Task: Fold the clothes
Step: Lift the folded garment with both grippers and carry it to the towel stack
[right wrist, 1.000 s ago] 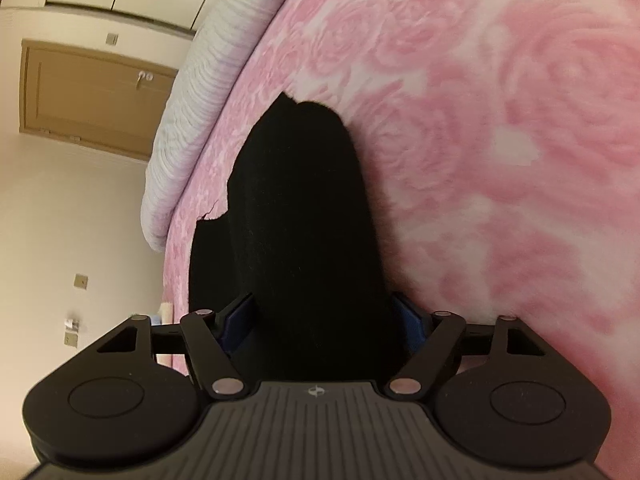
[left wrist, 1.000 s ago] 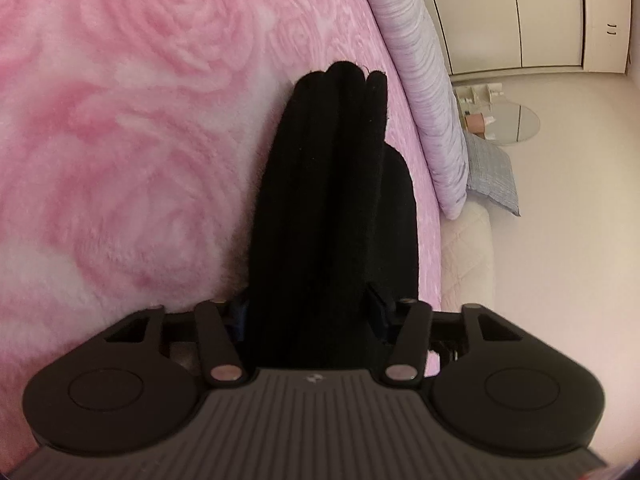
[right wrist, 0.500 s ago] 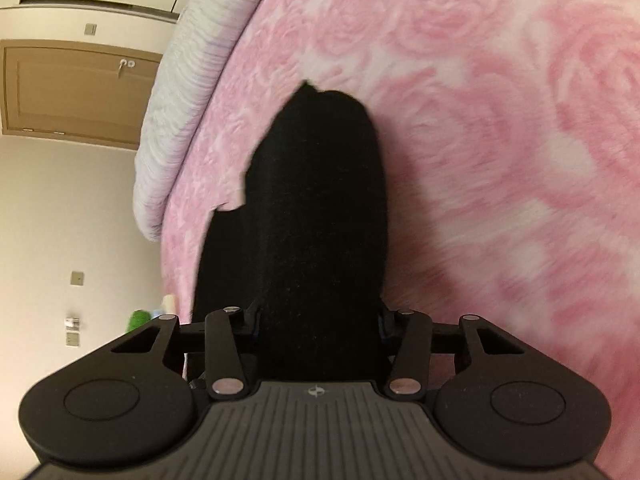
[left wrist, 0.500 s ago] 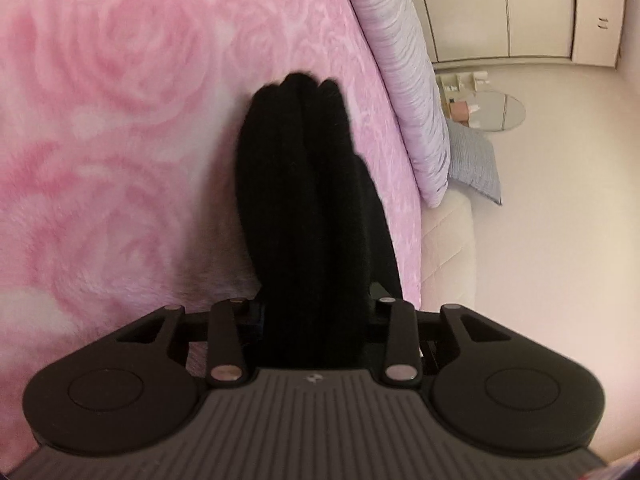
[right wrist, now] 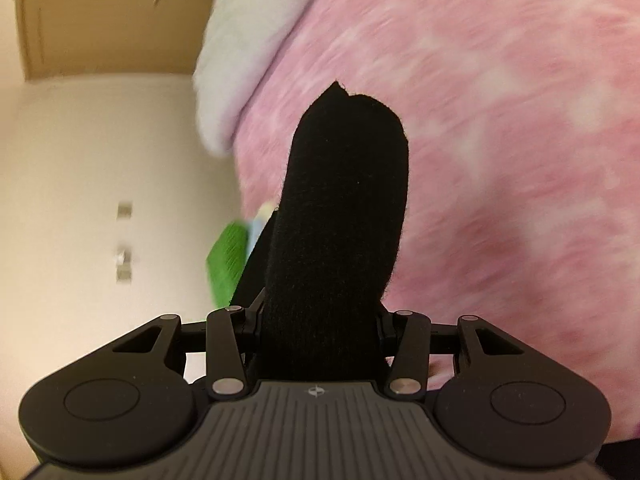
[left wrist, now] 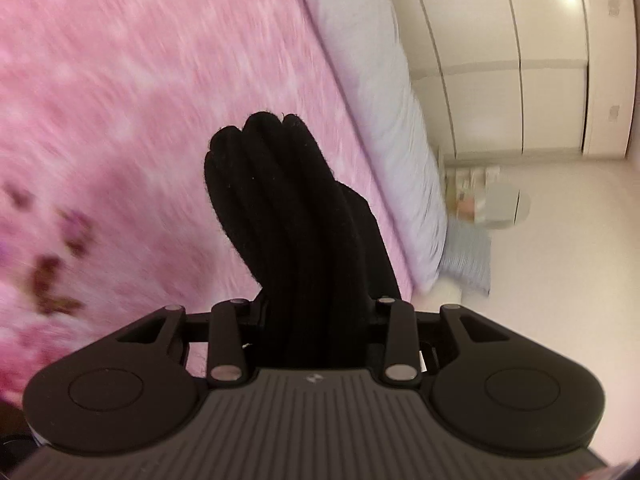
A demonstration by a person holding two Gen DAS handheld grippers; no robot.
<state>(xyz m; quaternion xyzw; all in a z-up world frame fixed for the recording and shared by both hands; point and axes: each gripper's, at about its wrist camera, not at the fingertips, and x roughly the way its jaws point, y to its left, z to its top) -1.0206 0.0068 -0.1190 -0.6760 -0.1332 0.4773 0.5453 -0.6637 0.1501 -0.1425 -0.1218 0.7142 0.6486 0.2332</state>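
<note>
Pink rose blanket (left wrist: 140,100) over bed, filling most of both views, blurred. Lilac pillow (left wrist: 384,128) along bed edge; white wardrobe (left wrist: 520,60) beyond in left view, wooden door (right wrist: 100,28) in right view. Black knit garment (left wrist: 304,232) bunched in thick folds, off the bed, one end in each claw. Left claw (left wrist: 316,316) clamped on ridged bundle; jaws closing over the last second, cloth between them. Right claw (right wrist: 320,324) clamped on smoother roll (right wrist: 344,208); closing too, cloth between.

Step, judged: grab done, garment raised for shaking out or for a fold. Next calls for spreading claws apart to tension cloth, then laying flat on blanket.

Hidden: pads buried in cloth, garment type and span between claws unseen. Green thing (right wrist: 230,264) behind roll unclear. Dark blotches (left wrist: 48,272) at left too smeared to name.
</note>
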